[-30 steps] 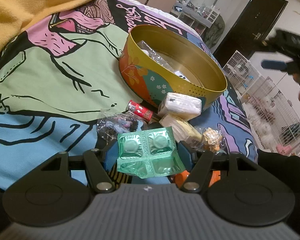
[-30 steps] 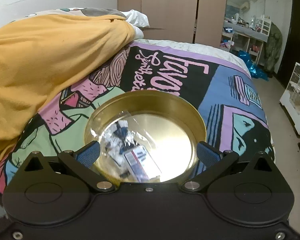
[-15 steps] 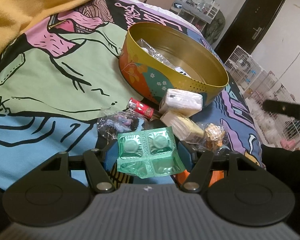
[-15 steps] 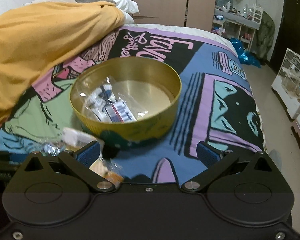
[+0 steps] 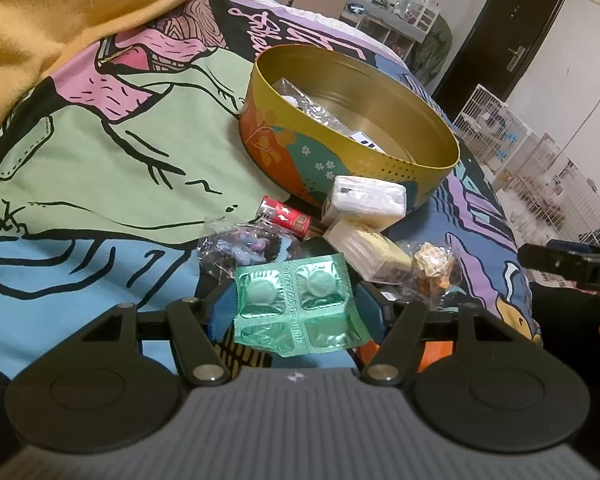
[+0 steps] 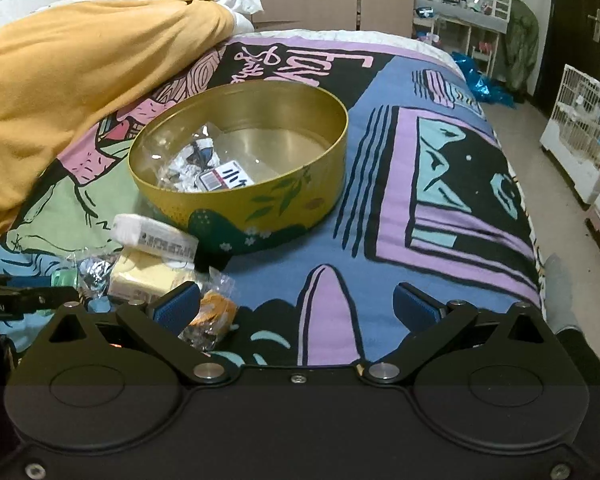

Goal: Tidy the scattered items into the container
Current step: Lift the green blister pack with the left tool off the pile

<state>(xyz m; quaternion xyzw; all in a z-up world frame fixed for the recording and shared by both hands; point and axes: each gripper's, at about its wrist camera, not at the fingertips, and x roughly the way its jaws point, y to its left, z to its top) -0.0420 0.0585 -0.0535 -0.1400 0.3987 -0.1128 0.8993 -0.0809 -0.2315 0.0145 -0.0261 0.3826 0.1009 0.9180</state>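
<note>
My left gripper (image 5: 296, 312) is shut on a green blister pack (image 5: 298, 304) and holds it above the bedspread, short of the round gold tin (image 5: 412, 164). The tin (image 6: 300, 200) holds a clear crinkled bag (image 6: 192, 156) and a barcoded packet (image 6: 226, 176). In front of it lie a white packet (image 5: 364, 200), a cream box (image 5: 372, 252), a red battery (image 5: 286, 214), a clear bag of purple bits (image 5: 240, 246) and a wrapped snack (image 5: 432, 264). My right gripper (image 6: 296, 308) is open and empty, low over the bed, right of the pile.
A yellow blanket (image 6: 68, 80) is heaped at the left of the bed. The bed's right edge (image 6: 528, 216) drops to the floor, where white wire cages (image 6: 584, 120) stand. The right gripper's body shows in the left wrist view (image 5: 572, 264).
My right gripper has pulled back from over the tin and dropped low toward the bed's near end. My left gripper has kept the blister pack and crept slightly toward the tin.
</note>
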